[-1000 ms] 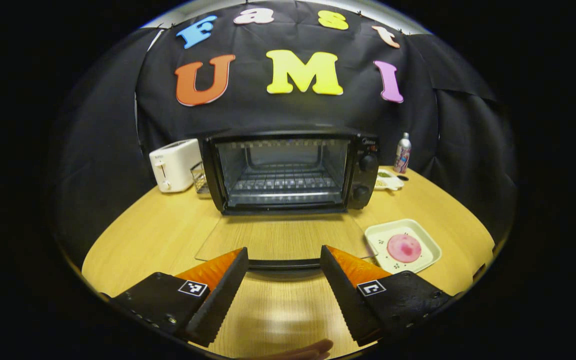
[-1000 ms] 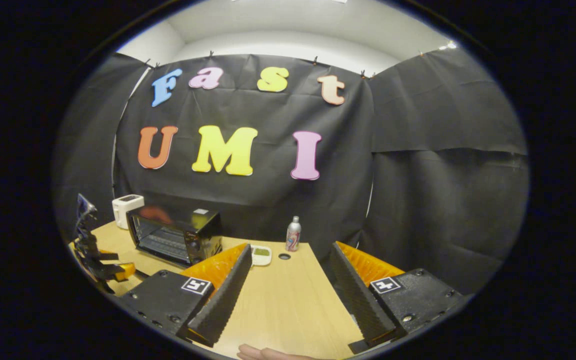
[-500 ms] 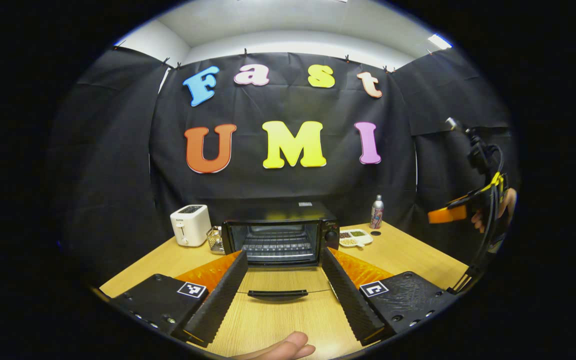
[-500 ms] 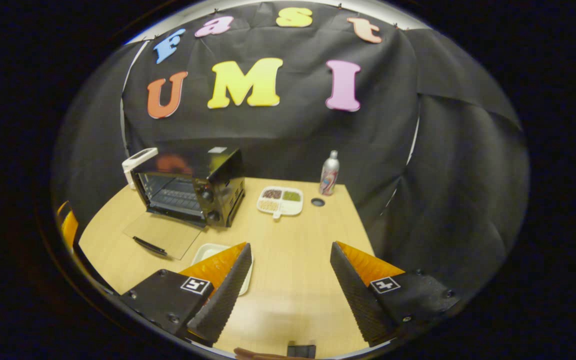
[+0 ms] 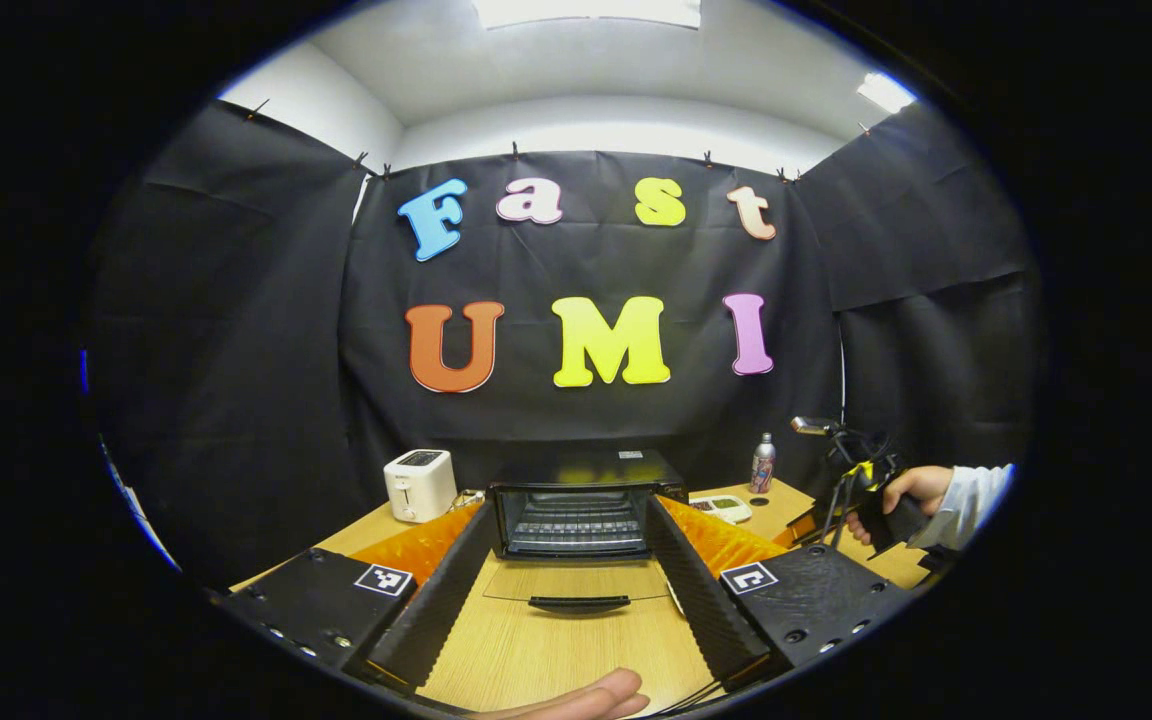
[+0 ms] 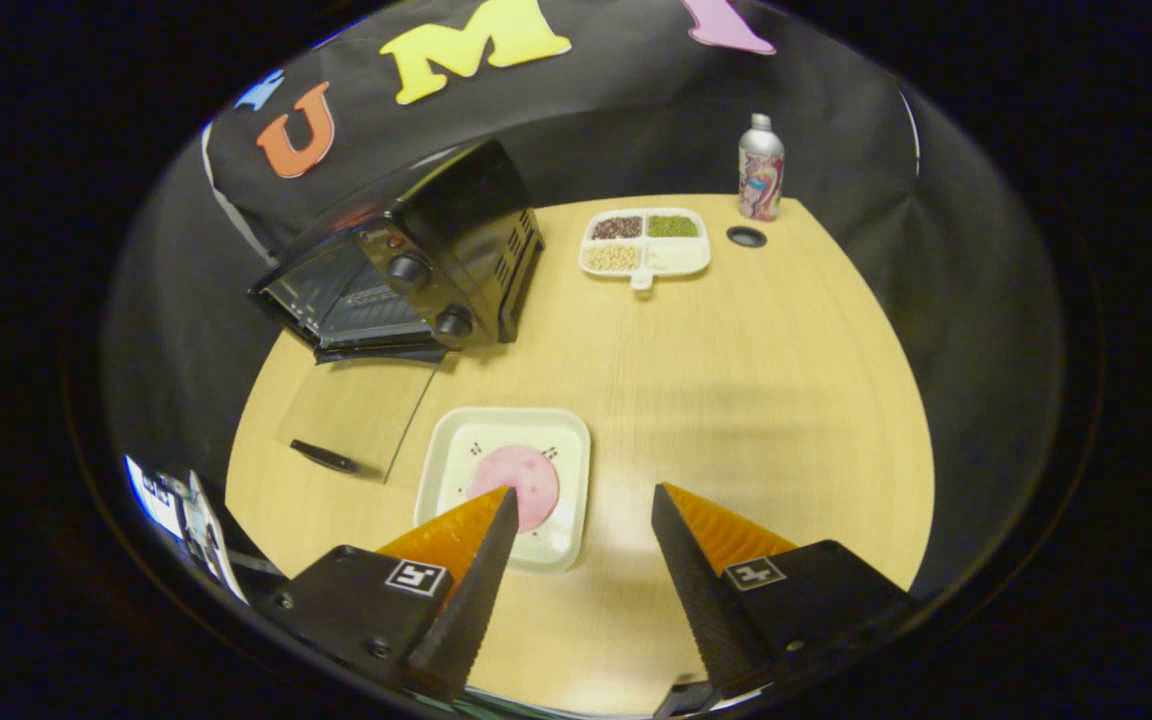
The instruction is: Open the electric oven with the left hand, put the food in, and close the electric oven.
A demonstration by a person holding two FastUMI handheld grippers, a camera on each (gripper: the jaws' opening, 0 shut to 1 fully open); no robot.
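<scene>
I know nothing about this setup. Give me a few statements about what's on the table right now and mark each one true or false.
1. The oven door is shut. False: it lies open, flat on the table.
2. The pink food sits on a white plate. True.
3. The right gripper is clamped on the food. False: it is open, holding nothing.
4. A white toaster stands beside the oven. True.
5. The bottle lies on its side. False: it stands upright.
</scene>
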